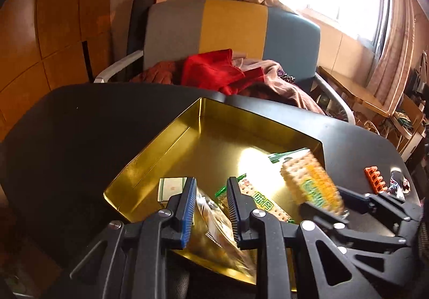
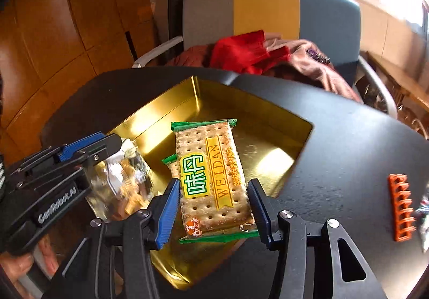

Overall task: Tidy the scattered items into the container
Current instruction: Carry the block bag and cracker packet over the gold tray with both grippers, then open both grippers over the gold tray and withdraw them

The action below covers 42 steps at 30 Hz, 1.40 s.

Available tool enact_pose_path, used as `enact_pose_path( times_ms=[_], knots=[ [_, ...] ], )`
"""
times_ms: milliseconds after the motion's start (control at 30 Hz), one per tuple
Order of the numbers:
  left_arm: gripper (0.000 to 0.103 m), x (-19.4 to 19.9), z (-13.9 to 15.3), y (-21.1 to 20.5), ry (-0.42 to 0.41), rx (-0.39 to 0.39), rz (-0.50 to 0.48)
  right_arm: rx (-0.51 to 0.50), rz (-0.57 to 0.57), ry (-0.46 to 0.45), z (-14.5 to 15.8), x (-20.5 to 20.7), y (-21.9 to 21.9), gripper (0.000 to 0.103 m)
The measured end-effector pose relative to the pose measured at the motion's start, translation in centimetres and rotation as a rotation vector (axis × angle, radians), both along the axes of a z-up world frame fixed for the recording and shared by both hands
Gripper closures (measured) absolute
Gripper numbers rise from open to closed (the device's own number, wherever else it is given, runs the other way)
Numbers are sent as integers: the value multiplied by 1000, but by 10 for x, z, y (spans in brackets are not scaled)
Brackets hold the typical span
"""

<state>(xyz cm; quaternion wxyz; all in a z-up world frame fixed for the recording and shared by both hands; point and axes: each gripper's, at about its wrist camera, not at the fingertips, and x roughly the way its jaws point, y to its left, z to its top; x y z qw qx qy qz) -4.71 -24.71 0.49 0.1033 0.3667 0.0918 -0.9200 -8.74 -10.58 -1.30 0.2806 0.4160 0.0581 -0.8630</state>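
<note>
Right hand-held gripper: fingers spread around a cracker pack; whether the pads touch it, cannot tell. The pack sits over the open gold tin. A second cracker pack lies on the tin floor.

Left hand-held gripper: fingers part-spread with a clear snack bag between them, above the tin's near corner; contact with the pads, cannot tell. A small white packet lies in the tin beside it.

The tin rests on the black tabletop. An orange clip lies on the tabletop, well right of the tin. Behind stands a chair with clothes.
</note>
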Motion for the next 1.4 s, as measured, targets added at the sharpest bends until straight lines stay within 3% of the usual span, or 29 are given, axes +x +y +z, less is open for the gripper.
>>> enact_pose_path(
  times_ms=[133, 300, 667, 900, 1133, 1400],
  knots=[
    [76, 5, -1, -3, 6, 21, 13, -35, 2, -47, -7, -7, -5, 50],
    [72, 14, 3, 0, 28, 31, 17, -48, -14, -49, -7, -1, 5, 50],
    [53, 16, 11, 42, 13, 11, -27, -62, -82, -14, 0, 18, 45, 50],
    [52, 11, 14, 87, -18, -56, -71, -47, -208, 25, 7, 28, 100, 48],
    [51, -1, 14, 140, -40, -121, -133, -20, -359, 70, 16, 37, 168, 39],
    [51, -5, 14, 195, -28, -131, -284, -25, -554, 43, 4, 52, 254, 38]
  ],
)
